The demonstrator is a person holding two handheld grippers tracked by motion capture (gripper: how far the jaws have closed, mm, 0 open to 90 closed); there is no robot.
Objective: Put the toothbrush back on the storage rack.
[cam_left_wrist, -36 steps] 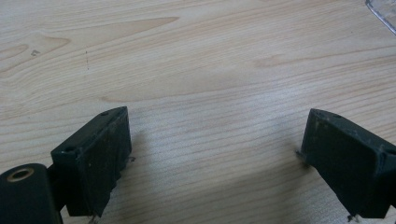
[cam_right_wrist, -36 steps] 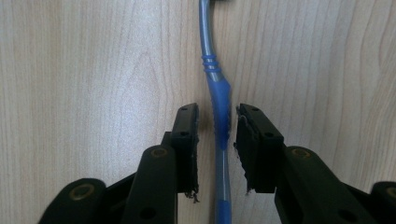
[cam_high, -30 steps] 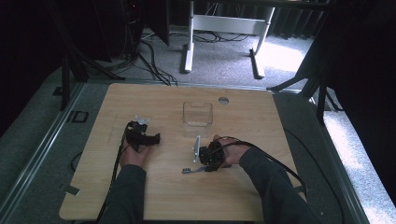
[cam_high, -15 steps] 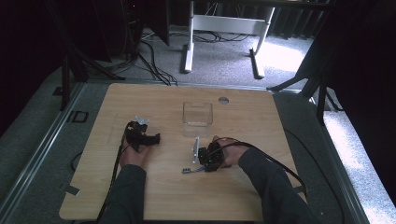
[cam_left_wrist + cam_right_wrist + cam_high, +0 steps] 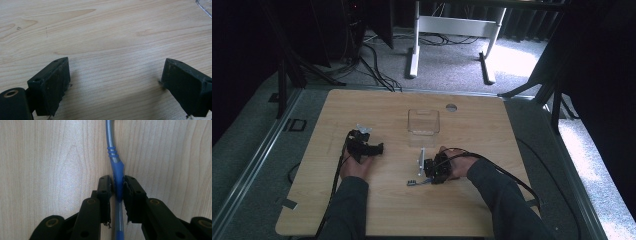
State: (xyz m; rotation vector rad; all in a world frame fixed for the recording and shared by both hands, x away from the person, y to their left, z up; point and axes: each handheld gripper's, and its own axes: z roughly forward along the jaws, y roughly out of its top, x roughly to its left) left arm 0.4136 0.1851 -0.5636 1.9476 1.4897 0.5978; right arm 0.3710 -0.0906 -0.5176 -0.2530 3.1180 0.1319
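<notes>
Closing jaws of the right gripper now pinch the blue pen; its hand lies low on the table.

Blue-and-silver pen, blue rubber grip section, lying flat on wooden table, near clear container, pinched mid-body.

Place: lab or recording workspace
Surface: light wooden table inside a metal frame
Floor: grey carpet, loose cables
Surroundings: white desk legs, dark stands
</notes>
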